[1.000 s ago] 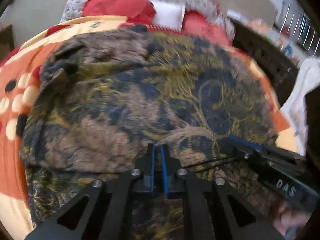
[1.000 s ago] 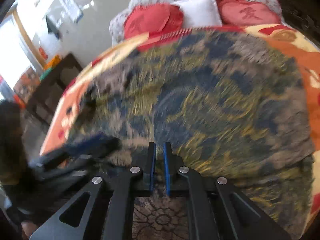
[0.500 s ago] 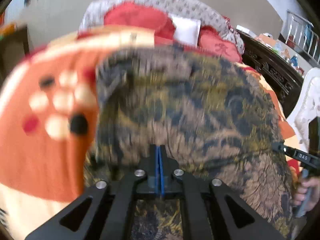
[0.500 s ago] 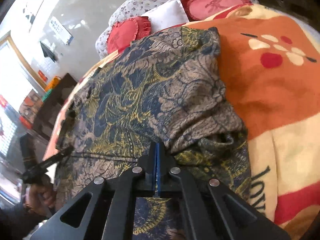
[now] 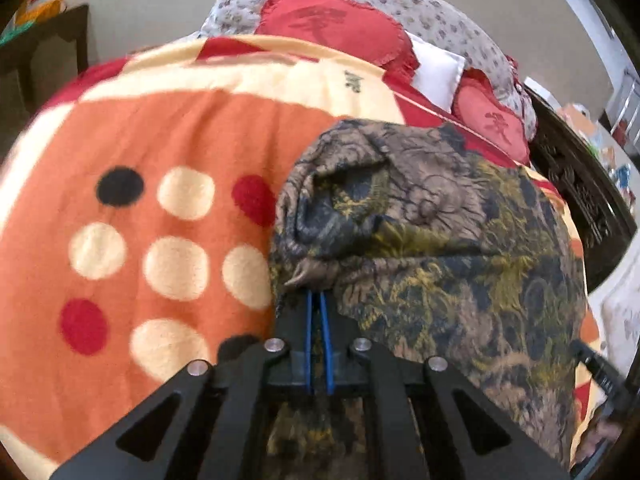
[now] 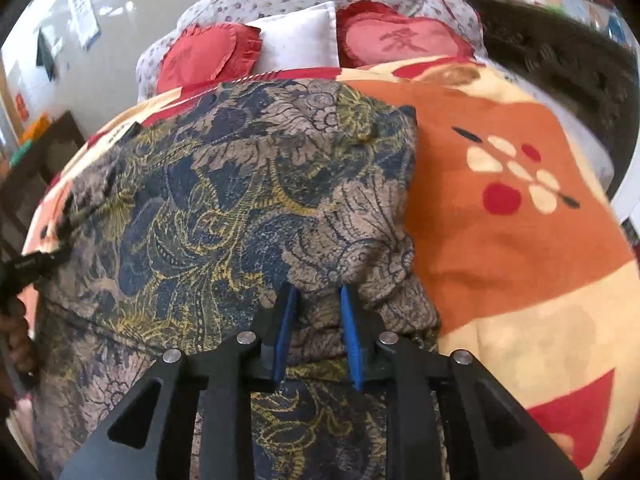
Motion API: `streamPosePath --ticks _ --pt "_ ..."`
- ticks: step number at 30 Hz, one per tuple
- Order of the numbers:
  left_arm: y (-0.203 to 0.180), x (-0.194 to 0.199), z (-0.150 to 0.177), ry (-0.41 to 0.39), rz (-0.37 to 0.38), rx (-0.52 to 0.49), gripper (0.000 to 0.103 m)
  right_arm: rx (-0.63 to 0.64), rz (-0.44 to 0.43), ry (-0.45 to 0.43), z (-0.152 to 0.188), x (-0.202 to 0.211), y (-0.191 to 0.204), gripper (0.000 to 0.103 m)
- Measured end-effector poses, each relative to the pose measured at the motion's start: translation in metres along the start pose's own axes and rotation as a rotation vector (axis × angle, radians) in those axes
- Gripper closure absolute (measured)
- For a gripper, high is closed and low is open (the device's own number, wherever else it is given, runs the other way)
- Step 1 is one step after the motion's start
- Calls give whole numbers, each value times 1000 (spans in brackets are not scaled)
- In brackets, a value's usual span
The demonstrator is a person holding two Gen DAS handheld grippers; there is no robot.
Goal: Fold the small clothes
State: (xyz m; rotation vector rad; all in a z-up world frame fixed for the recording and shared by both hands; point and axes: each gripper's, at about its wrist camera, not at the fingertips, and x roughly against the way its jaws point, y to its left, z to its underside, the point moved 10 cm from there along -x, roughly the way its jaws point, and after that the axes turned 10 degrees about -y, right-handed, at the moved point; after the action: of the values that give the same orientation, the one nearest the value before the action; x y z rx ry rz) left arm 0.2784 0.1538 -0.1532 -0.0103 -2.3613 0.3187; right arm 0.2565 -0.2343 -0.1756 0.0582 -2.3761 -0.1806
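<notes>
Patterned garment [image 5: 460,248], brown/navy/yellow print, folded over on itself, lying on orange blanket [image 5: 132,152] atop bed.

L wrist view: left tongs [image 5: 317,298] nearly together, just been easing apart; small pinch of garment's left edge at tips, w/ fabric bunched there. Only here: black + cream + red dot cluster on blanket left of garment, open pocket-like fold in cloth near top left, dark carved bed frame [image 5: 576,196] at right. Right tongs cut off at lower right rim, state not readable from this side.

R wrist view: right tongs [image 6: 318,300] apart, just been widening; garment's right folded edge sits between blue pads [image 6: 285,332], pads not squeezing it. Only here: garment's right border vs bare blanket w/ flower print, white pillow [image 6: 300,40] between two red heart cushions [image 6: 204,56], dark cabinet at left. Left tongs' body + a hand [image 6: 16,320] clipped at left rim, blurred.

Lower part of garment hidden under tongs' frames in both views. Writing on cushions too soft to read.
</notes>
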Motion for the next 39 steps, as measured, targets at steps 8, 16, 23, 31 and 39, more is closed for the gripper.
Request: streamPosePath --ticks 8,16,23,31,39 --pt "-8 10 42 9 -32 -146 69 81 42 93 27 -1 26 70" --pt "-11 118 28 -85 102 -187 52 67 30 -122 -12 113 36 69" --pt "18 186 122 82 218 -226 23 107 -30 -141 63 224 34 56" --pt "18 220 233 334 416 -82 24 -34 -15 -146 150 256 10 56" --pt "-9 250 275 464 684 71 39 -125 -26 -203 159 273 3 56"
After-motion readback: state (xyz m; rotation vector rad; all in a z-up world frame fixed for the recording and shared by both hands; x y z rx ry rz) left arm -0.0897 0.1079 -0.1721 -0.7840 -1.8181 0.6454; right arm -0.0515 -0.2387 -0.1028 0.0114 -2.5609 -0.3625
